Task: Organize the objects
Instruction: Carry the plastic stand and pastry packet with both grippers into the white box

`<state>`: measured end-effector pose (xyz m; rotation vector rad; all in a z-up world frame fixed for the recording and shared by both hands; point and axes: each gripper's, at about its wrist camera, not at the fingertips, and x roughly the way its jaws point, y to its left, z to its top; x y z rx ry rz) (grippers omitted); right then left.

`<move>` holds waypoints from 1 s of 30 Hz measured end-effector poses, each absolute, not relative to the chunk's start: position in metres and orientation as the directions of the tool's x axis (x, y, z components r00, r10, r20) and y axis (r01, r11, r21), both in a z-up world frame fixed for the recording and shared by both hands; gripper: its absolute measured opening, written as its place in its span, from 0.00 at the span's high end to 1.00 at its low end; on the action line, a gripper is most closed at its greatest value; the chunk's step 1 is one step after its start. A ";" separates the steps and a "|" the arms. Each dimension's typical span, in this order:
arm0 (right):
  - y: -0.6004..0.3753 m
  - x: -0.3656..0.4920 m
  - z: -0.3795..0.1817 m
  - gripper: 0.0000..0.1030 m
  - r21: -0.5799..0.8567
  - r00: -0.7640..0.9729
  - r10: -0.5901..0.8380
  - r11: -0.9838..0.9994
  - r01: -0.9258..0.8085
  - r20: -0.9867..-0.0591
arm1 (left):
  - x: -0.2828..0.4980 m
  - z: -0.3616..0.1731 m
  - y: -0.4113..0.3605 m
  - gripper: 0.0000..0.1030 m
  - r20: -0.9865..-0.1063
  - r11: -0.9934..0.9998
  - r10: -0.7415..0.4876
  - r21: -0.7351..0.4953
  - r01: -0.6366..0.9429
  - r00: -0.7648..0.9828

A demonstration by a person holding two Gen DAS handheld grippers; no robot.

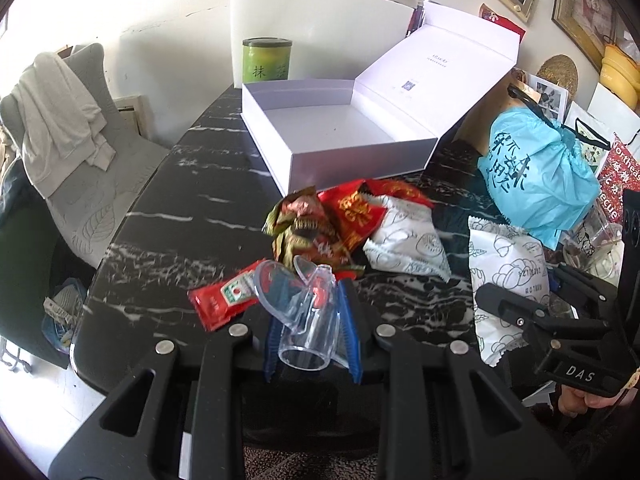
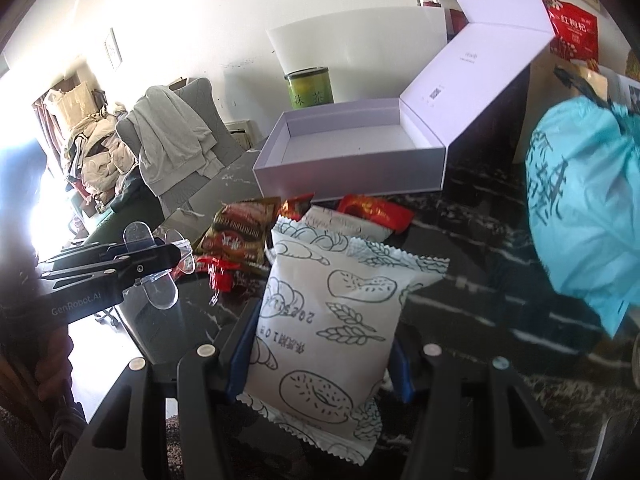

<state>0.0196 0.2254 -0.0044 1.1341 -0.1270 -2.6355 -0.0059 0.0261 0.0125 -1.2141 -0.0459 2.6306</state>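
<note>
Transfer step in hand. Left claw [image 1: 312, 320] is clenched on the clear plastic scoop [image 1: 298, 314]; right claw [image 2: 320, 344] grips the white bread packet [image 2: 320, 332]. Both items hang above the worktop [image 1: 168, 216]. Next move, likely: carry both over the open white box [image 1: 340, 128], then release.

Clear glossy plastic scoop [image 1: 298, 316], matt white paper-look pouch [image 2: 324, 344], glossy black marble-look table [image 1: 168, 216], matt white box [image 1: 340, 136].
</note>
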 end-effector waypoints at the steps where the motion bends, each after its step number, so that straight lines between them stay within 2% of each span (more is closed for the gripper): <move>1: 0.226 0.017 -0.002 0.45 0.183 -0.657 -0.280 -0.959 0.214 -0.699 | -0.009 0.014 0.027 0.76 -0.746 -0.969 0.233 -0.128 -0.209 -0.624; 18: 0.228 -0.048 0.033 0.45 0.117 -0.665 -0.269 -0.957 0.265 -0.697 | -0.070 0.050 0.049 0.76 -0.706 -0.942 0.279 -0.068 -0.330 -0.651; 30: 0.224 -0.102 0.062 0.45 0.053 -0.687 -0.254 -0.953 0.299 -0.680 | -0.129 0.070 0.054 0.76 -0.682 -0.937 0.281 -0.043 -0.346 -0.675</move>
